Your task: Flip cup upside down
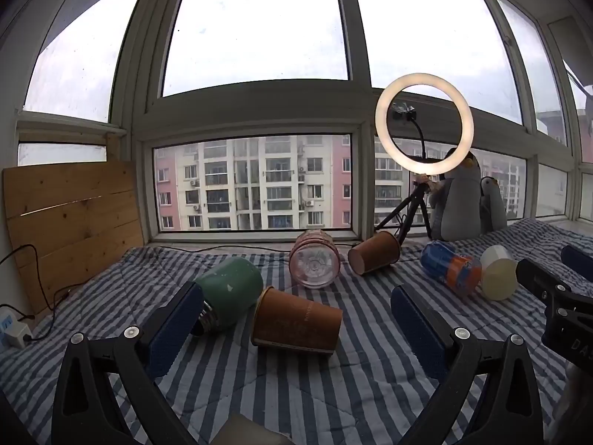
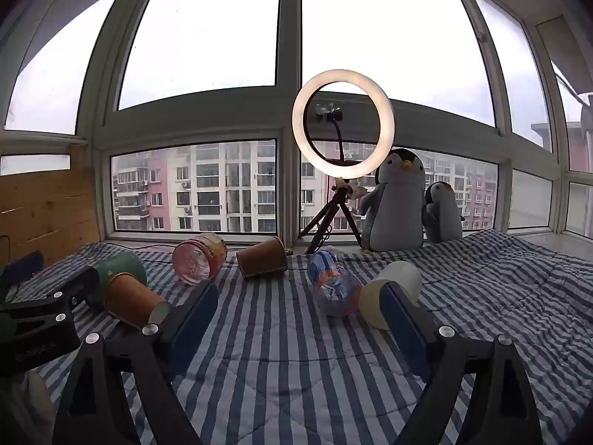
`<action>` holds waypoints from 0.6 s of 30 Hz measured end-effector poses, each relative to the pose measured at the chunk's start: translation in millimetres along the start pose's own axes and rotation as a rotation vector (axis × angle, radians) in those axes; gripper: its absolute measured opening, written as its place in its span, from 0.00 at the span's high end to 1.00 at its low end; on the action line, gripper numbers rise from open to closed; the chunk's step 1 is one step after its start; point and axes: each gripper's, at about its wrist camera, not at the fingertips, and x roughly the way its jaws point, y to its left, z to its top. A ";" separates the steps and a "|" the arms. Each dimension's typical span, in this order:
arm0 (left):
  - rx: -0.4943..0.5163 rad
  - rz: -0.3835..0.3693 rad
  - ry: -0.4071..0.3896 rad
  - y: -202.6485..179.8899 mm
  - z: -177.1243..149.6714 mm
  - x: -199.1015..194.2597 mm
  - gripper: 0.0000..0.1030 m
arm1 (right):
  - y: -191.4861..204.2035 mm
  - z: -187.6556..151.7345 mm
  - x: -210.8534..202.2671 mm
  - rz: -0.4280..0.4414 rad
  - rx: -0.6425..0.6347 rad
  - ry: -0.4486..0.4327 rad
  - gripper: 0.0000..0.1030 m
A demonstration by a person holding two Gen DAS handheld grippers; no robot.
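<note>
Several cups on their sides across the striped blanket (image 1: 296, 389). Nearest the left claw (image 1: 296, 319): a brown paper cup (image 1: 296, 320), lying between the spread fingers, empty-handed, long axis running roughly 9 to 3 o'clock, rim toward 9. Just beyond at 10 o'clock, a green cup (image 1: 229, 291). Right claw (image 2: 300, 319) likewise spread wide, gripping nothing, with a white cup (image 2: 389, 293) at 1 o'clock. Probably a left-hand job: closer, already straddling the brown cup.

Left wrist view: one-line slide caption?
Open left gripper hovers over a brown paper cup lying on its side among five other toppled cups on a striped blanket.
</note>
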 end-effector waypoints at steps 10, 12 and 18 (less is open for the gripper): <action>-0.002 0.001 0.006 -3.5 1.3 -0.8 0.01 | -0.2 0.0 -0.7 0.001 0.000 -0.002 0.15; -0.001 0.001 0.006 -5.2 1.5 -0.6 0.01 | -0.3 0.1 -1.3 0.001 0.000 -0.002 0.15; -0.003 0.000 0.008 -1.8 0.8 0.4 0.01 | -0.8 0.1 -0.9 0.001 0.000 -0.001 0.15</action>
